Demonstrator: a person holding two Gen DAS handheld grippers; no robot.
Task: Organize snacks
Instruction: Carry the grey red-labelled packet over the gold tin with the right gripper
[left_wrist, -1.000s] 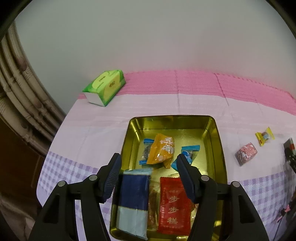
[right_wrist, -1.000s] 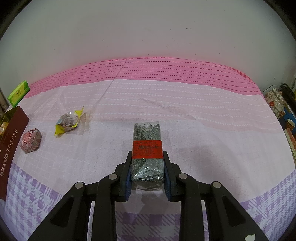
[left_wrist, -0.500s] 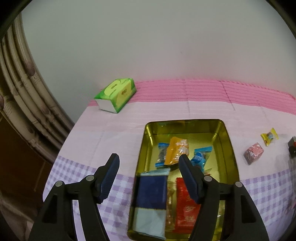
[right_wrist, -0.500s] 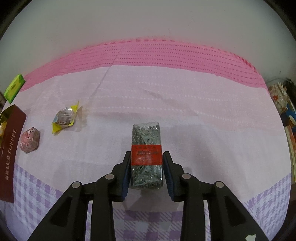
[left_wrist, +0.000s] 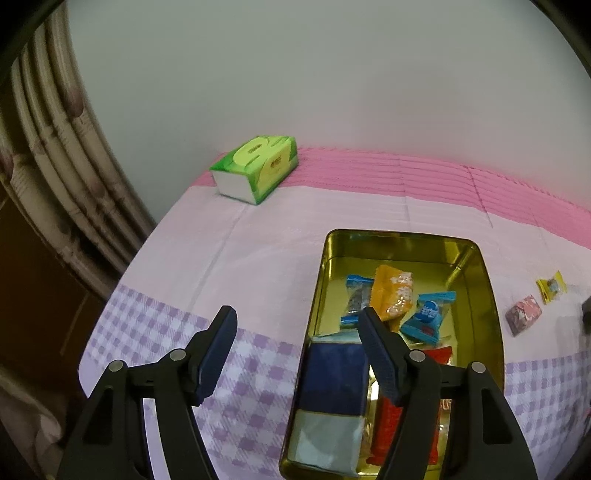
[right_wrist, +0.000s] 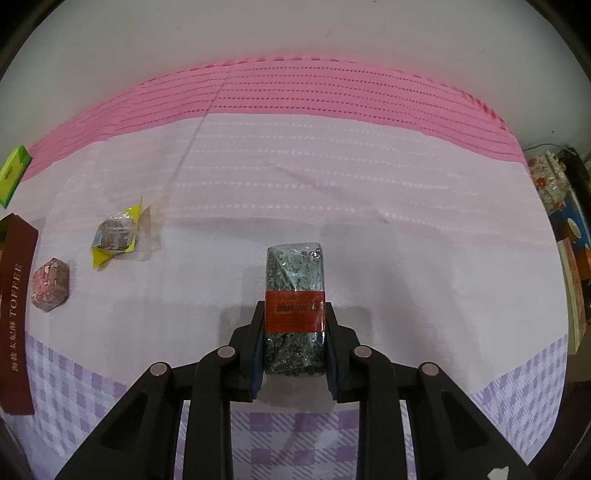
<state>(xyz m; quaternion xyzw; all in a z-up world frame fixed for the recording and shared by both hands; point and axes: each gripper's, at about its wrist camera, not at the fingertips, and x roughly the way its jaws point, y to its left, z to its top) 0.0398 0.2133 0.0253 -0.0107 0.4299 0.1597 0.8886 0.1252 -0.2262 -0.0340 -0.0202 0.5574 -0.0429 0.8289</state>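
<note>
Only the left wrist view shows the gold tin (left_wrist: 476, 258), which sits toward the near edge of the surface (left_wrist: 258, 240) and holds several wrapped snacks: an orange packet (left_wrist: 393, 293), two blue-wrapped candies (left_wrist: 424, 317), a dark blue and pale box (left_wrist: 332, 391) and a red packet (left_wrist: 384, 428). The left gripper (left_wrist: 295, 347) hangs above the tin's left rim with its fingers wide apart and nothing between them. A green tissue pack (left_wrist: 256, 168) lies at the far left corner by the wall. Past the tin's right side, a pink patterned candy (left_wrist: 523, 319) and a yellow-ended candy (left_wrist: 552, 286) lie close together. The right wrist view shows what the other does not: the right gripper (right_wrist: 294, 325) has its fingers clamped on both sides of a clear packet of dark speckled snack with a red label (right_wrist: 295, 284), out near the middle of the surface. That view also catches the same two loose candies to the left, plus a brown lid (right_wrist: 14, 314) lettered TOFFEE at the left edge.
</note>
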